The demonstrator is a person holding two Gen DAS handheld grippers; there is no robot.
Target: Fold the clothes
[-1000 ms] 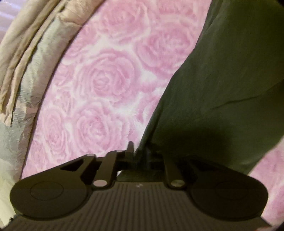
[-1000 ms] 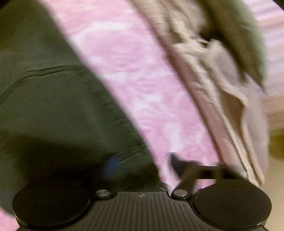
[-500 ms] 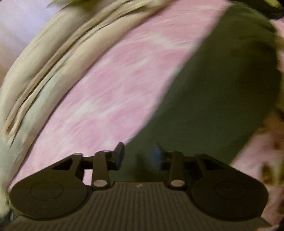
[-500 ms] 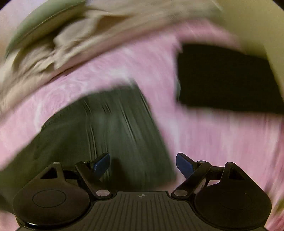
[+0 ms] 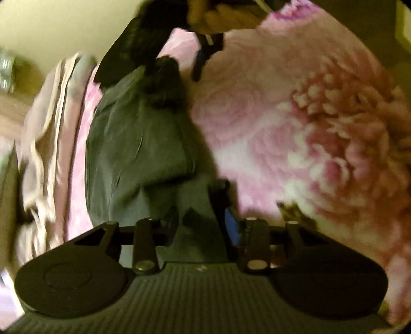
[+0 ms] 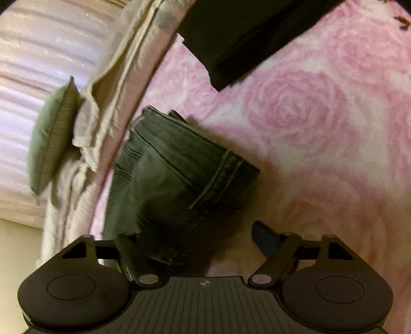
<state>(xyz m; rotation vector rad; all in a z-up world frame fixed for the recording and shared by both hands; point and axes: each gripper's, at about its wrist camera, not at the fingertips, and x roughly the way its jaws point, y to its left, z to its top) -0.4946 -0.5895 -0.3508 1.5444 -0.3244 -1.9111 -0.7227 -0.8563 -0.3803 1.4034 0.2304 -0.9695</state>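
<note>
Dark grey-green jeans (image 6: 174, 174) lie folded in a short bundle on the pink rose blanket (image 6: 321, 128). My right gripper (image 6: 196, 242) hovers over their near end; its jaws are closing, with the jeans' corner between them and the right finger (image 6: 264, 239) still clear of the cloth. In the left wrist view the jeans (image 5: 133, 154) run away from my left gripper (image 5: 201, 223), which stands open over their near edge, fabric under the gap. At the far end a person's hand (image 5: 221, 18) holds the right gripper, one finger (image 5: 199, 64) showing.
A black folded garment (image 6: 231, 33) lies beyond the jeans. Crumpled beige bedding (image 6: 115, 77) and a green cushion (image 6: 48, 136) line the blanket's left side. The blanket stretches wide to the right of the jeans (image 5: 282, 128).
My left gripper let go of the dark cloth, opened and swung round to the bundle's end. The right gripper rolled over and came down above the folded jeans, its jaws narrowing slightly.
</note>
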